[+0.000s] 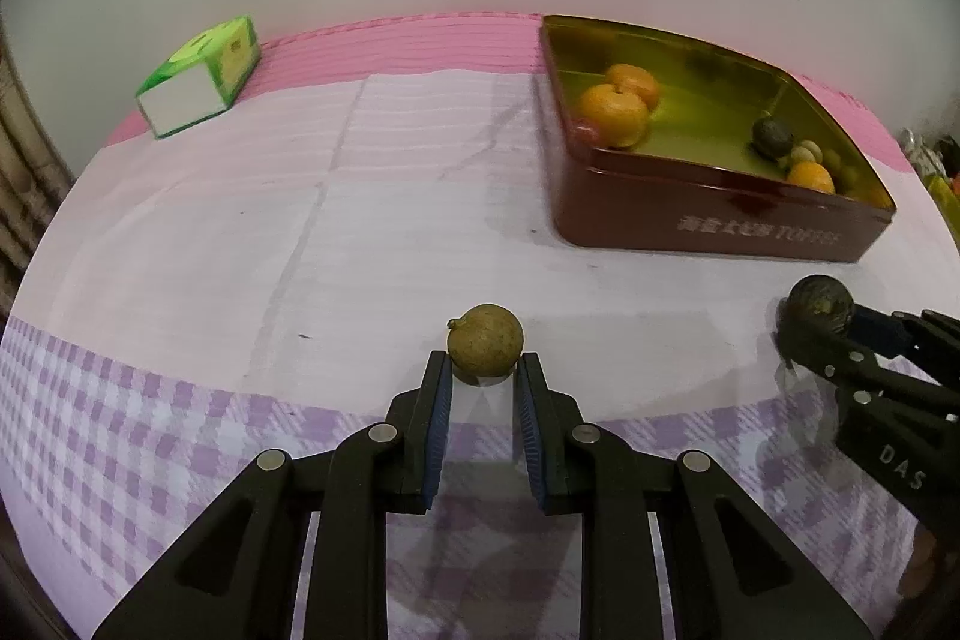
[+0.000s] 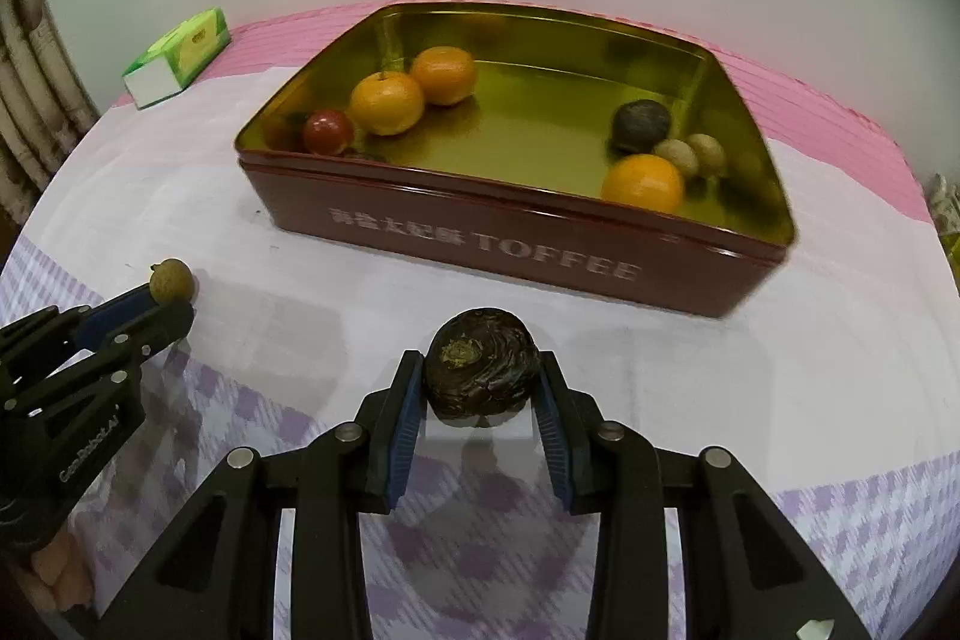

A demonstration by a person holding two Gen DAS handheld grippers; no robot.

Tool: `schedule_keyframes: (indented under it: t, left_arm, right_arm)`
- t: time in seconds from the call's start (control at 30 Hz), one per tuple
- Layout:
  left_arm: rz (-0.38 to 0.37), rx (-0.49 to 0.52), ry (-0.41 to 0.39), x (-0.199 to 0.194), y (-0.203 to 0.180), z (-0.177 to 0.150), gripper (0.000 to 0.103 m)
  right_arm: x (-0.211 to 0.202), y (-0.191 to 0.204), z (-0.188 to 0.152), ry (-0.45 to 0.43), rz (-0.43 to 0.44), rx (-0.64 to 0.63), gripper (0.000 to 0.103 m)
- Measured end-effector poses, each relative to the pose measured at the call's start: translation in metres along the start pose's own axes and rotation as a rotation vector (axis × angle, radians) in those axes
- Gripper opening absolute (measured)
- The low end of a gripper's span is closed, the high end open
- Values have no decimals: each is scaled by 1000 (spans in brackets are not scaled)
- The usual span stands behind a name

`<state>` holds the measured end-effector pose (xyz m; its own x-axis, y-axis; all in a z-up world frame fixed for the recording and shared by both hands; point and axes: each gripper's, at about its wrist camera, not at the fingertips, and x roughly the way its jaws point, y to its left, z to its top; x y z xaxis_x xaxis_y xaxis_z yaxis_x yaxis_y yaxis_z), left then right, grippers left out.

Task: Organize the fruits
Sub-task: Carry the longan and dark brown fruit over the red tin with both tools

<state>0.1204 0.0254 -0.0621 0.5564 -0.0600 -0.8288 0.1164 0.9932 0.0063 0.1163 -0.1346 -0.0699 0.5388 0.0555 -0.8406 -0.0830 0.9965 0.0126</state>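
My left gripper is shut on a small tan round fruit, held above the tablecloth; it also shows in the right wrist view. My right gripper is shut on a dark brown round fruit, which also shows in the left wrist view. Ahead stands a red toffee tin with a gold inside. It holds two oranges and a red fruit at its left end, and a dark fruit, an orange and small tan fruits at its right end.
A green and white tissue box lies at the far left of the table, near the pink cloth strip by the wall. A purple checked cloth covers the near part of the table.
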Motion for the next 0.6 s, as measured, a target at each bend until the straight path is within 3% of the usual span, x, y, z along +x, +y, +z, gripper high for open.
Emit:
schedule_keyframes:
  t: [0.4, 0.6]
  left_arm:
    - [-39, 51, -9, -6, -32, 10, 22]
    - [-85, 46, -3, -8, -31, 10, 15]
  right_arm:
    - [-25, -39, -7, -28, -18, 61, 33]
    - [-32, -50, -7, -38, -23, 83, 33]
